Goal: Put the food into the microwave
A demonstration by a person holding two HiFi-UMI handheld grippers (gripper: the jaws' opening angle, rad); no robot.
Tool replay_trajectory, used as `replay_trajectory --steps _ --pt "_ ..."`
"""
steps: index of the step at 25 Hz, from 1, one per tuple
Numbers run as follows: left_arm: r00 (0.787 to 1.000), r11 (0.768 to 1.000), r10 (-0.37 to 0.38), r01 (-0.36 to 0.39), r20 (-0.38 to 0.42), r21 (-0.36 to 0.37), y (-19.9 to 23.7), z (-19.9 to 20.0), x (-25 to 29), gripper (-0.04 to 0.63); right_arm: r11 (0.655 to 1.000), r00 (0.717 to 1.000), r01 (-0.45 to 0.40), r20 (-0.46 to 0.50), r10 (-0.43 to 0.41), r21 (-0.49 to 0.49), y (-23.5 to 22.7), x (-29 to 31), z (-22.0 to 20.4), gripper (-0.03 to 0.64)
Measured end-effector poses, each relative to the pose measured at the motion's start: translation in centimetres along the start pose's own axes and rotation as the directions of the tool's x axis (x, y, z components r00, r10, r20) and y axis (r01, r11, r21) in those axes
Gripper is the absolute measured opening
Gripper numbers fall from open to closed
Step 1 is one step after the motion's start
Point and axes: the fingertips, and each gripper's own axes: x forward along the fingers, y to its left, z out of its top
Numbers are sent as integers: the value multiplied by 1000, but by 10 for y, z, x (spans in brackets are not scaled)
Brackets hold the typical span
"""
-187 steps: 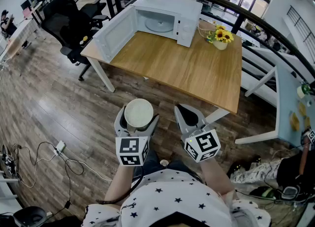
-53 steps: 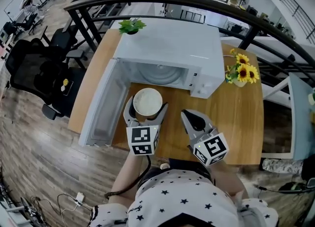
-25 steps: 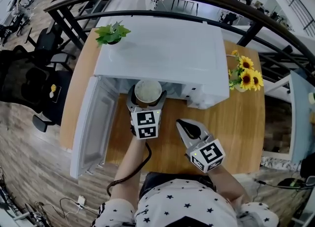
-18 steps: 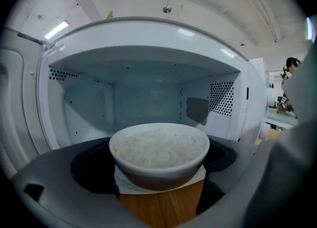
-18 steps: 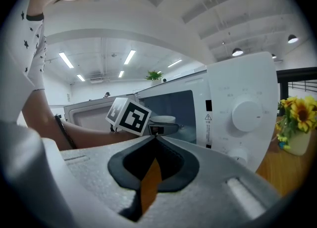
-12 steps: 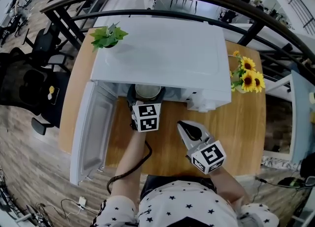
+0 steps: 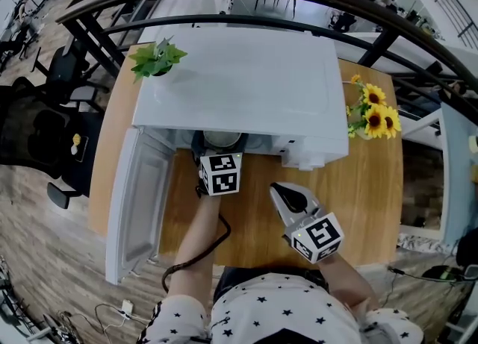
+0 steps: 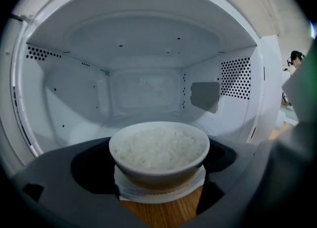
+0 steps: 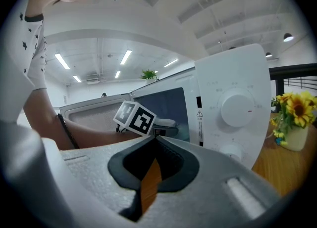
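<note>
The left gripper (image 7: 222,143) is clasping the bowl of rice (image 8: 157,148) from both sides, holding it at the mouth of the open microwave (image 7: 239,81). In the head view the microwave's top is hiding most of the bowl and the jaw tips. The right gripper (image 7: 288,196) is hovering over the wooden table (image 7: 366,186) near the control panel, jaws pressed together on nothing.

You can read no words here. On the microwave (image 9: 229,68) control panel, a small warning triangle (image 9: 199,114) sits by its left edge, beside the dial (image 9: 237,109); the print around them is too faint to read. The left marker cube (image 7: 219,174) and right marker cube (image 7: 317,236) carry only black-and-white square codes.
</note>
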Motion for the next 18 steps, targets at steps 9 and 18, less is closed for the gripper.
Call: replay_trajectory --steps 9,18 --pt "1000 1000 6 -6 -30 5 1 -4 10 492 1000 1000 8 2 -8 -6 -1 -4 1 5" --pt "1000 1000 6 -5 -20 16 2 -5 11 492 1000 1000 15 25 -15 -13 3 -11 7 5"
